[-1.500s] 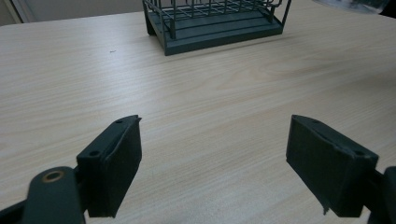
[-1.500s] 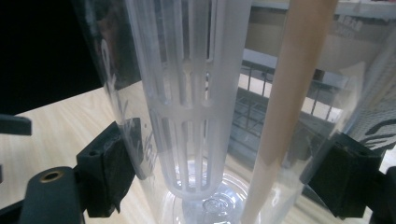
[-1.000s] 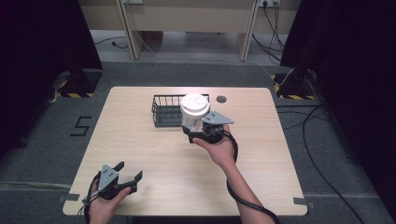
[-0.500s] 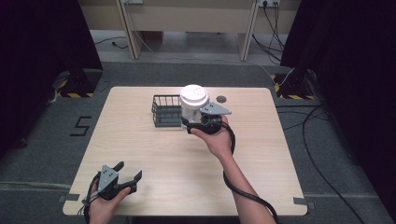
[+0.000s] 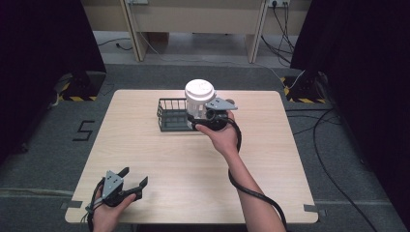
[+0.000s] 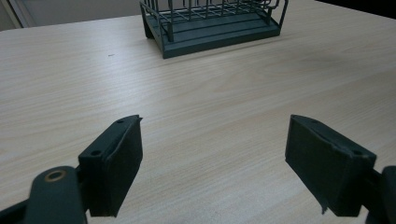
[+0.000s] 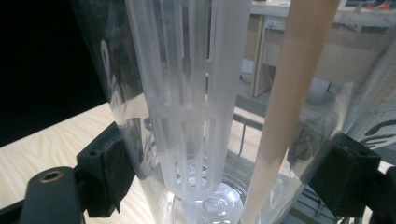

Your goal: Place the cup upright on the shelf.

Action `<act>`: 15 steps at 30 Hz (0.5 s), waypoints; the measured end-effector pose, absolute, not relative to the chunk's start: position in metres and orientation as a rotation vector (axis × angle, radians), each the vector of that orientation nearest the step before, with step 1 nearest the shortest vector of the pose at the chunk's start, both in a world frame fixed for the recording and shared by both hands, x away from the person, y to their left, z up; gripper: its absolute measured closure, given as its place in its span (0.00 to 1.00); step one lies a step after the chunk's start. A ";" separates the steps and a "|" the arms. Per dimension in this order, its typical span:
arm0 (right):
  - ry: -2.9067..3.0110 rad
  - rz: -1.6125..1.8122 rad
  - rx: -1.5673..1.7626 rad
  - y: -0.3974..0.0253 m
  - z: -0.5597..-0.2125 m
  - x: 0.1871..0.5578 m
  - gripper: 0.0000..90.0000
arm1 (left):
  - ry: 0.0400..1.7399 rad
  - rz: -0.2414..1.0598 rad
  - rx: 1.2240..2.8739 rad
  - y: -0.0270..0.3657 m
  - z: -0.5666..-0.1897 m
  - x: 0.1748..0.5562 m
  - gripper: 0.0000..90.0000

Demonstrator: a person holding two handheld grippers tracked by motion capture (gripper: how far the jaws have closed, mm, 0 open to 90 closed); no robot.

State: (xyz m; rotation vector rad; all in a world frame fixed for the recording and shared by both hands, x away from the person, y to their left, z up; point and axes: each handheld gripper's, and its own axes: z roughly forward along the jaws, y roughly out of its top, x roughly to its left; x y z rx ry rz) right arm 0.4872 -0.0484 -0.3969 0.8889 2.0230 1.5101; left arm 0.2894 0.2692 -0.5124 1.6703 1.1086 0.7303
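Observation:
A clear plastic cup (image 5: pixel 197 107) with a white lid (image 5: pixel 199 90) hangs over the right end of a dark wire basket (image 5: pixel 169 116) at the table's back middle. My right gripper (image 5: pixel 203 117) is shut on the cup's lower wall. In the right gripper view the two pads press the clear cup (image 7: pixel 140 93) from both sides of my right gripper (image 7: pixel 224 172), and a white slotted insert (image 7: pixel 191 107) hangs inside. My left gripper (image 5: pixel 136 180) rests open near the table's front left corner. The left gripper view has my left gripper (image 6: pixel 215 158) with bare wood between its pads, and the basket (image 6: pixel 215 28) far ahead.
The wooden table (image 5: pixel 159 154) is bare between the two grippers. Black cables (image 5: pixel 333 159) run over the grey floor to the right. Wooden desk legs (image 5: pixel 135 34) stand beyond the far edge.
The right gripper has carried the cup up and away from me, from in front of the basket's right end to above it. The left gripper has stayed put.

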 end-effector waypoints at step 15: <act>2.018 1.500 0.907 -0.036 -0.388 0.500 0.21 | 1.101 0.726 1.671 0.268 -0.512 0.289 0.20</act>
